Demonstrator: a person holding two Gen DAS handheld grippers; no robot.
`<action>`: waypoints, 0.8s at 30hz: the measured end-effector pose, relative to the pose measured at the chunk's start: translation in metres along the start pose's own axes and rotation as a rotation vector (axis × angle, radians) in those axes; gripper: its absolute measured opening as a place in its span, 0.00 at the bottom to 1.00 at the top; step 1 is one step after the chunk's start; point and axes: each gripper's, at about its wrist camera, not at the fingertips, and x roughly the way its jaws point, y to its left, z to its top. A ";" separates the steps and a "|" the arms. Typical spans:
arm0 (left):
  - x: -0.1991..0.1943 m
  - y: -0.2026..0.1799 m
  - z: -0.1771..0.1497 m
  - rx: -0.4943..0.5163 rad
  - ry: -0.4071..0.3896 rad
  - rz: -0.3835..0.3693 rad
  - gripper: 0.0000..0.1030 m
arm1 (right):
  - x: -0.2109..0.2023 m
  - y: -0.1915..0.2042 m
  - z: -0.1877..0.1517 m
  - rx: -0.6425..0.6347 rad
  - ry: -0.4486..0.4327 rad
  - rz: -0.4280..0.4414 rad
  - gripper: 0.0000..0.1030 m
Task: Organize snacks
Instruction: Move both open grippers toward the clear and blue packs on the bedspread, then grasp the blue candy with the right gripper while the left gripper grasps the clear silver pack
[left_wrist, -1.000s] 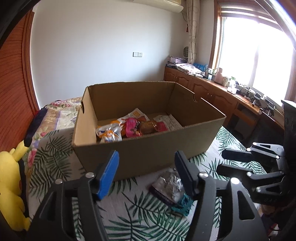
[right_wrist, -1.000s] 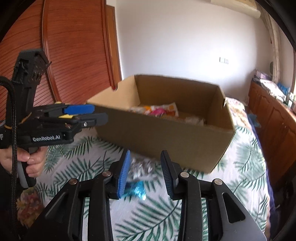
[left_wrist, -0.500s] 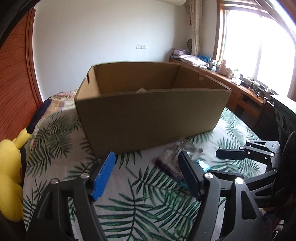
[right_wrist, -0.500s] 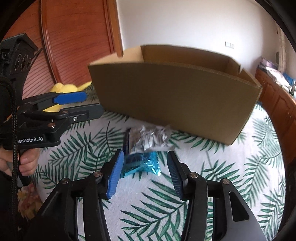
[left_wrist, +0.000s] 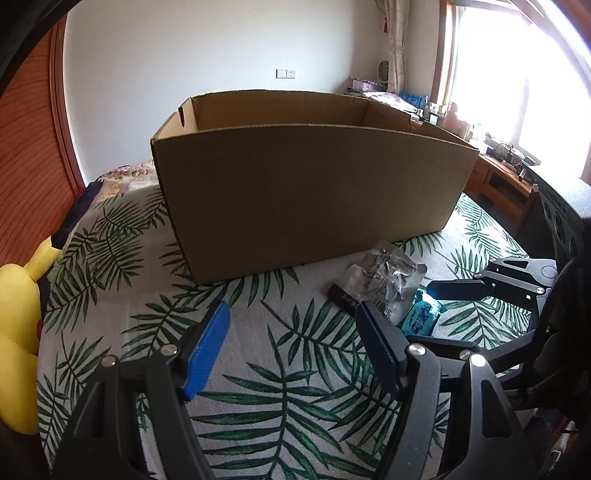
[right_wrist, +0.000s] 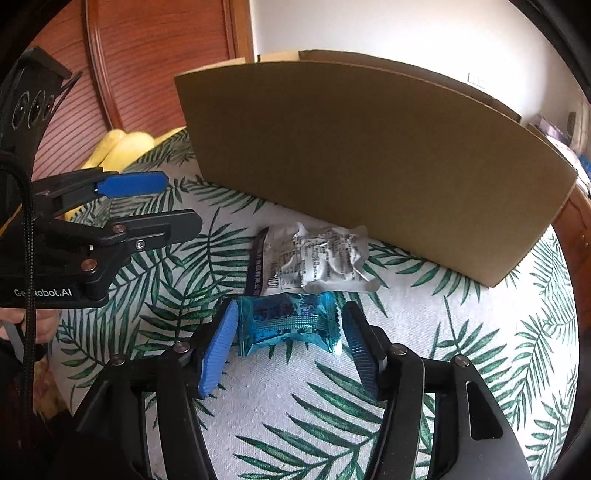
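Note:
A big cardboard box (left_wrist: 306, 192) (right_wrist: 369, 162) stands on the leaf-print bed cover; its contents are hidden behind the near wall. In front of it lie a crumpled silver snack packet (right_wrist: 317, 258) (left_wrist: 388, 280) and a blue candy wrapper (right_wrist: 284, 321) (left_wrist: 421, 317). My right gripper (right_wrist: 290, 328) is low over the blue wrapper, its jaws opening, the wrapper between them and the pads apart from it. My left gripper (left_wrist: 295, 328) is open over bare cover, left of the silver packet, with nothing between its fingers.
A yellow plush toy (left_wrist: 14, 332) lies at the bed's left edge by a wooden headboard (left_wrist: 29, 155). A wooden cabinet (left_wrist: 498, 181) with clutter runs under the window at right. A hand (right_wrist: 26, 325) grips the left tool's handle.
Both grippers sank toward the bed, so the box's inside dropped out of sight. The right gripper's jaws widened and came down around the blue wrapper.

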 end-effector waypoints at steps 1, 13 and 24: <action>0.001 0.000 -0.001 -0.002 0.003 -0.001 0.69 | 0.002 0.002 0.000 -0.011 0.009 -0.005 0.58; 0.011 0.004 0.000 -0.005 0.026 -0.004 0.69 | 0.005 0.005 0.001 -0.043 0.033 -0.008 0.41; 0.028 -0.034 0.017 0.103 0.049 -0.065 0.69 | -0.024 -0.022 -0.021 0.027 -0.024 -0.006 0.39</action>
